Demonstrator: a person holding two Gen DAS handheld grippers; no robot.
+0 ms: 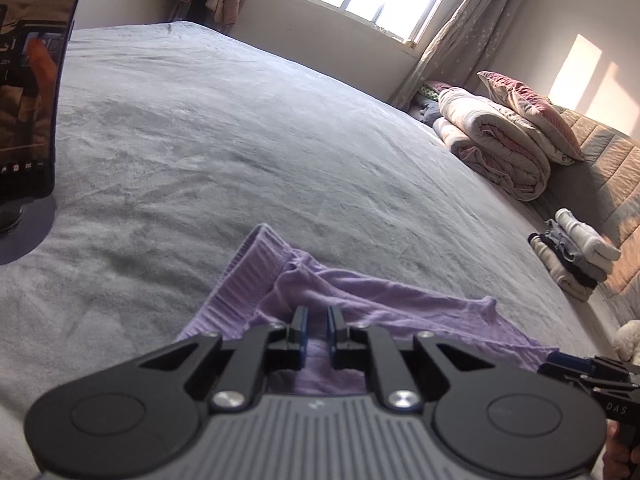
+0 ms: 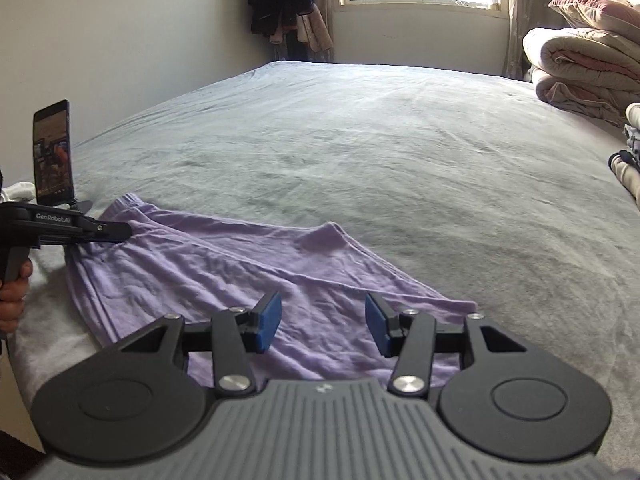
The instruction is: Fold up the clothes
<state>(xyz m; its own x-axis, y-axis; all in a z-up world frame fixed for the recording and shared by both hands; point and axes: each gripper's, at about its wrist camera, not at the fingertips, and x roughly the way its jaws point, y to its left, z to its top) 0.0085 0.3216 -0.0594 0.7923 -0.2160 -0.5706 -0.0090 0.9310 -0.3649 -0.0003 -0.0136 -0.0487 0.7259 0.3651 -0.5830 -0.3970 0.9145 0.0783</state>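
Purple garment [image 2: 224, 268] lay along near bed [image 2: 360, 140] edge; left gripper [image 1: 316, 322] pinched waistband end, right gripper [image 2: 323, 322] gaped over hem end.

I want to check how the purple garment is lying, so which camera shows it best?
The right wrist view: the purple garment lies spread across the bed, nearly all visible. The left wrist view shows only its ribbed waistband end, partly behind the left gripper.

Lilac garment [image 2: 256, 264], ribbed waistband [image 1: 236, 284], on plain grey bedspread [image 2: 360, 140].
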